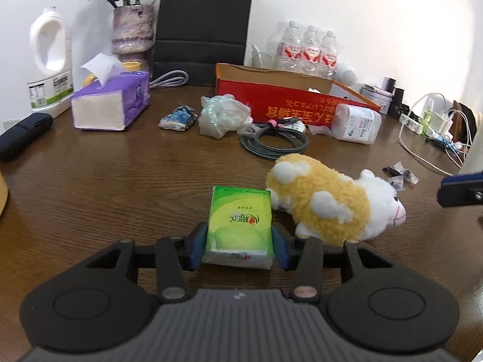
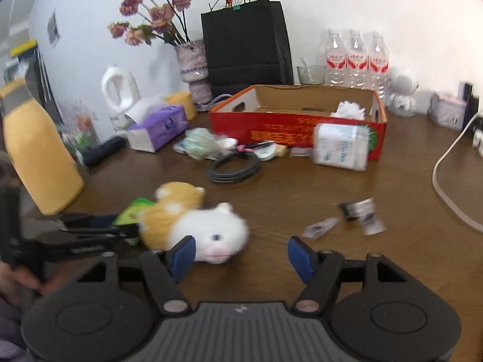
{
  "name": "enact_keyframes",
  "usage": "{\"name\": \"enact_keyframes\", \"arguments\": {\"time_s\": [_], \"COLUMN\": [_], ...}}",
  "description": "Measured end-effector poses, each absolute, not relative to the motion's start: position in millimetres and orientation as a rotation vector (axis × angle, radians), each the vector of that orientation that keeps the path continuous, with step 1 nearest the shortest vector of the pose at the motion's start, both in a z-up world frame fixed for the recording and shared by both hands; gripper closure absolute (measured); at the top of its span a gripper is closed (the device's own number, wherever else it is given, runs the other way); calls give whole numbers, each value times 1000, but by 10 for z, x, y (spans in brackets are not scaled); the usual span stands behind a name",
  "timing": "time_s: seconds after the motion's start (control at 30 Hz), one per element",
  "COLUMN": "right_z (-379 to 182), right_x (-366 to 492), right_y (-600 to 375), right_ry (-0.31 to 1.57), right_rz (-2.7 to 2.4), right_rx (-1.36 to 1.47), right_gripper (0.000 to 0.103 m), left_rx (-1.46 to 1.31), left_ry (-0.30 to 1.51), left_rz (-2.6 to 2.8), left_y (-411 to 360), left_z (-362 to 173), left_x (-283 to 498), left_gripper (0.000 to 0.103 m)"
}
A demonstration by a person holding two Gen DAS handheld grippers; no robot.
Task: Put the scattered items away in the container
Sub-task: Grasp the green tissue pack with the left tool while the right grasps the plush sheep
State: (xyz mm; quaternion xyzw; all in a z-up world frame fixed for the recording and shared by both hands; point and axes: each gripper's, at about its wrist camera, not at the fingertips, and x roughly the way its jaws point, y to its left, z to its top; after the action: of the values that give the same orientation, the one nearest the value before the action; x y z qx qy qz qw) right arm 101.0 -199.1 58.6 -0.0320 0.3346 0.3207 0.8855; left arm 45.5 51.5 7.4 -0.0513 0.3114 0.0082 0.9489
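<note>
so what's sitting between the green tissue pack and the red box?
Left wrist view: bare wood beyond the green tissue pack, then a coiled grey cable and crumpled clear plastic in front of the red box.

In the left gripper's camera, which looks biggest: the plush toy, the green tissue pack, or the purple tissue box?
As they look in that view:
1. Plush toy
2. Purple tissue box
3. Green tissue pack
The last two look close, and the pack sits nearer the camera, so the box is probably truly larger.
</note>
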Motion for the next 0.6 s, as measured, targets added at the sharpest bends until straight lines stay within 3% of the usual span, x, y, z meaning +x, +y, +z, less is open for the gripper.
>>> {"name": "enact_keyframes", "arguments": {"time_s": [0.23,0.33,0.5,0.6], "right_z": [390,292,209,290], "right_x": [1333,1387,1119,908], "right_y": [-1543,-1358,-1310,-1445], "right_ry": [670,698,642,574], "right_rz": [907,944,870,769], "right_rx": [-182,-222,-270,-168], "right_gripper": [34,27,49,55], "left_rx": [-98,-92,-108,-103], "left_ry": [642,637,609,567], "left_rz": [7,-3,11,36], "left_y": [480,448,462,438], "left_z": [43,40,60,145], "left_x": [521,544,506,440], "left_gripper": [57,58,58,58]}}
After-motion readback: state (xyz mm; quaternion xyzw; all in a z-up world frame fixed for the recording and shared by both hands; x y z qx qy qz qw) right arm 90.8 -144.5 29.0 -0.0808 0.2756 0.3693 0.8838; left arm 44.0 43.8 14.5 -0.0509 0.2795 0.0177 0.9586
